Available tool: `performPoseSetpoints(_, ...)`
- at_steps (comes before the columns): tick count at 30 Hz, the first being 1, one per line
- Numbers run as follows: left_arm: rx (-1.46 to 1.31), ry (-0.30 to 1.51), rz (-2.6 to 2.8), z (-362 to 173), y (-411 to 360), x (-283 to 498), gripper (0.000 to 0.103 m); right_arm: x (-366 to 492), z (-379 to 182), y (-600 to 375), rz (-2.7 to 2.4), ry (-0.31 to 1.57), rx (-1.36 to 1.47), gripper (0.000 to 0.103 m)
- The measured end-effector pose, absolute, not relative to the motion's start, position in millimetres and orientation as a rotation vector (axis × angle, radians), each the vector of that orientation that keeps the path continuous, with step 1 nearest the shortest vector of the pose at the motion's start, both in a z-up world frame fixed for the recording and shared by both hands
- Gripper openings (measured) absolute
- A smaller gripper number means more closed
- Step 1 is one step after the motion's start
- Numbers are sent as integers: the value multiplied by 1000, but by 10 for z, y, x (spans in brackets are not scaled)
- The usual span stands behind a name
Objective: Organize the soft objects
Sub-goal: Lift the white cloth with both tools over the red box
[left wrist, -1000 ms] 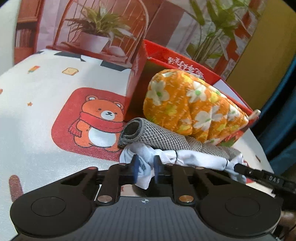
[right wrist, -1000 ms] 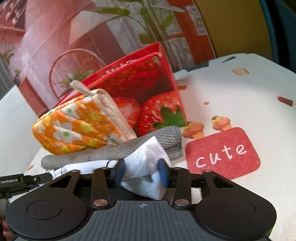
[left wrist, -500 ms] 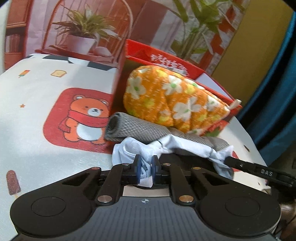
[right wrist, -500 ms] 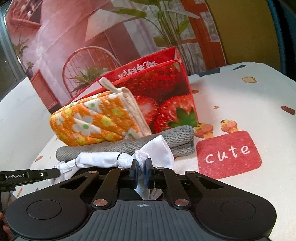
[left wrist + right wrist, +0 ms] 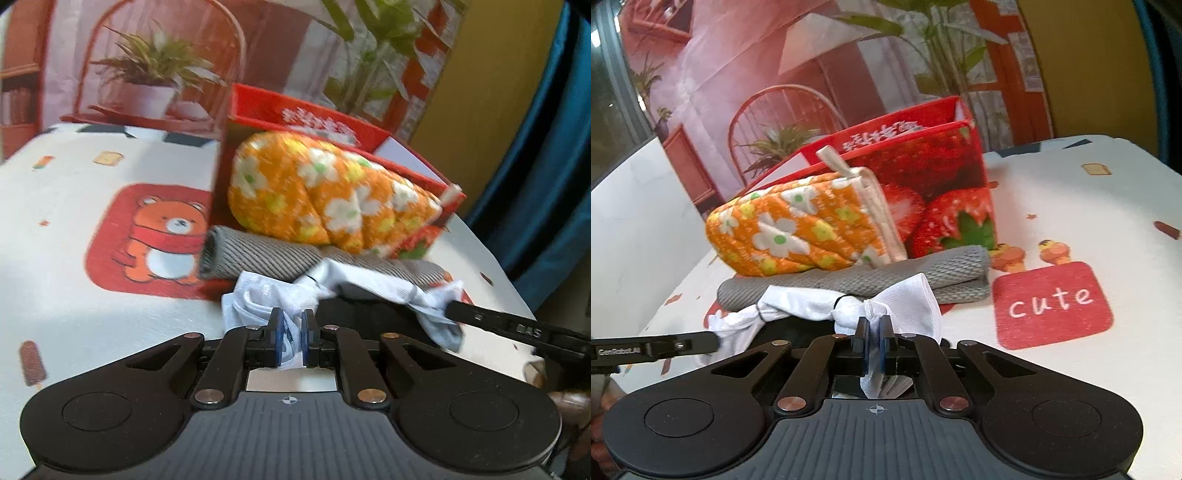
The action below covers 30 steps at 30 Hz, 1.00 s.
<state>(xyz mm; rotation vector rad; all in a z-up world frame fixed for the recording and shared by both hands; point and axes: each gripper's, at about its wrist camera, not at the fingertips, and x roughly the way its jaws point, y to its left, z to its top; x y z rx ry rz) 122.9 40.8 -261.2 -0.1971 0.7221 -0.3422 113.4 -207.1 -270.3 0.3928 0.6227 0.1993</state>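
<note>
Left wrist view shows the left gripper (image 5: 291, 338) clenched on one end of a thin, crumpled white cloth (image 5: 373, 282); the right gripper (image 5: 874, 341) pinches the other. Beyond both, a ribbed grey towel (image 5: 886, 280) and quilted floral mitt (image 5: 798, 229) lie outside the strawberry box (image 5: 934, 177): sorting looks barely begun.

A white printed tablecloth (image 5: 74, 266) covers the table, with a red rounded patch showing an orange bear in a scarf (image 5: 155, 236) toward its left side. Near the right edge sits another red patch reading "cute" (image 5: 1052, 302), two small cartoon figures (image 5: 1030, 254) just above it. Behind the far edge hangs a printed backdrop of a potted plant and red chair (image 5: 155, 81). Blue curtain (image 5: 554, 166) at right.
</note>
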Motion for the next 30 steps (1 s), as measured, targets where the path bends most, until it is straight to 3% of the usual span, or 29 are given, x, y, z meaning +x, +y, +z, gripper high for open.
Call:
performPoseSetpoints(14,-243,599,-259,-2362,603,1134,7,1015,-2455,-2203,177,509,423,3)
performPoseSetpoints(30,-224,333,-291,-1466,591,1217,7,1211,-1574,-2356,236,300,405,3)
